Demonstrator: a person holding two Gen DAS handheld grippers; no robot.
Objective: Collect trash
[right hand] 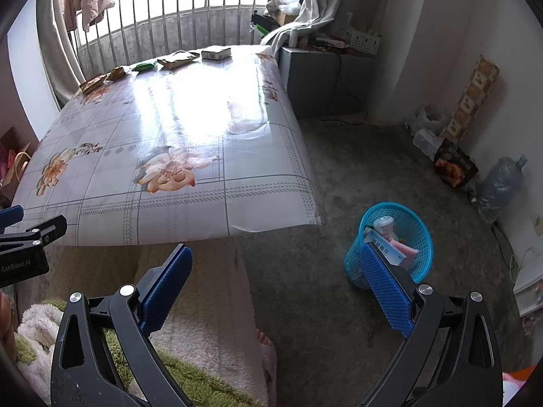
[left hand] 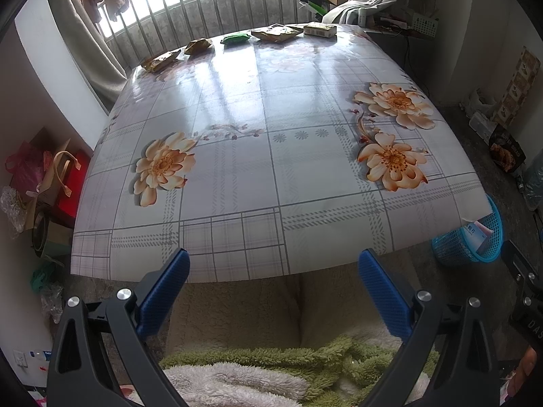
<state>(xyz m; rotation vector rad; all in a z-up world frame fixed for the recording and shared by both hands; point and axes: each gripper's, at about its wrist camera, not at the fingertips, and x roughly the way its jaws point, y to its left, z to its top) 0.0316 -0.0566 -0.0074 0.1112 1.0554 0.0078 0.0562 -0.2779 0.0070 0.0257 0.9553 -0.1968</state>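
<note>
Five flat snack wrappers [left hand: 275, 33] lined along the far edge of the floral plastic-covered tabletop [left hand: 237, 176].
Both grippers, left gripper [left hand: 273, 271] and right gripper [right hand: 276, 268], gape empty near its front edge; next, reach across, then drop into the blue mesh plastic basket [right hand: 390, 247] beside it.

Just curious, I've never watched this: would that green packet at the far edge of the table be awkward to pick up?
Probably light and a bit floppy: the green packet looks like a soft, puffy wrapper lying flat. Its glossy film and the shiny tablecloth suggest it could slide if nudged. It seems unlikely to roll or break.
</note>
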